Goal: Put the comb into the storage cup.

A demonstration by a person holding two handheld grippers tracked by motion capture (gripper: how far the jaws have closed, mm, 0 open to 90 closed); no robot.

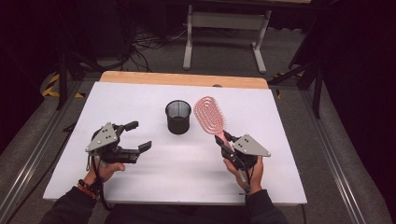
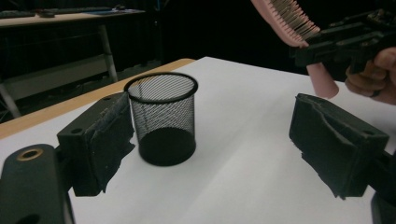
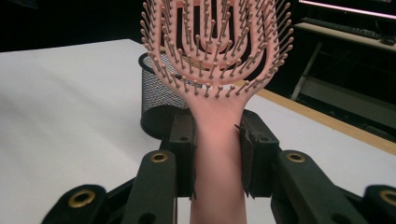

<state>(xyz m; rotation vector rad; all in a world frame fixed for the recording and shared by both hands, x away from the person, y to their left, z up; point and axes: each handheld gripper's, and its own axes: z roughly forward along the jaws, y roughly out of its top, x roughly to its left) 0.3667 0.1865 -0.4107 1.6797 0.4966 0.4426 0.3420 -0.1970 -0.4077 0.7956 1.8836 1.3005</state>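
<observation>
A black mesh cup [image 1: 178, 116] stands upright at the middle of the white table [image 1: 140, 98]. My right gripper [image 1: 224, 142] is shut on the handle of a pink vented hairbrush [image 1: 210, 115], whose head points up and away, just right of the cup. In the right gripper view the brush [image 3: 217, 56] rises between the pads, with the cup [image 3: 161, 100] behind it. My left gripper [image 1: 138, 136] hovers left of the cup with its jaws wide apart and nothing between them. The left gripper view looks past its pads at the cup [image 2: 163, 116] and the brush [image 2: 299, 28] held in the other gripper.
A wooden strip [image 1: 184, 79] runs along the table's far edge. Beyond it stands a white table frame [image 1: 224, 32] with cables on the floor. Dark stands flank the table on both sides.
</observation>
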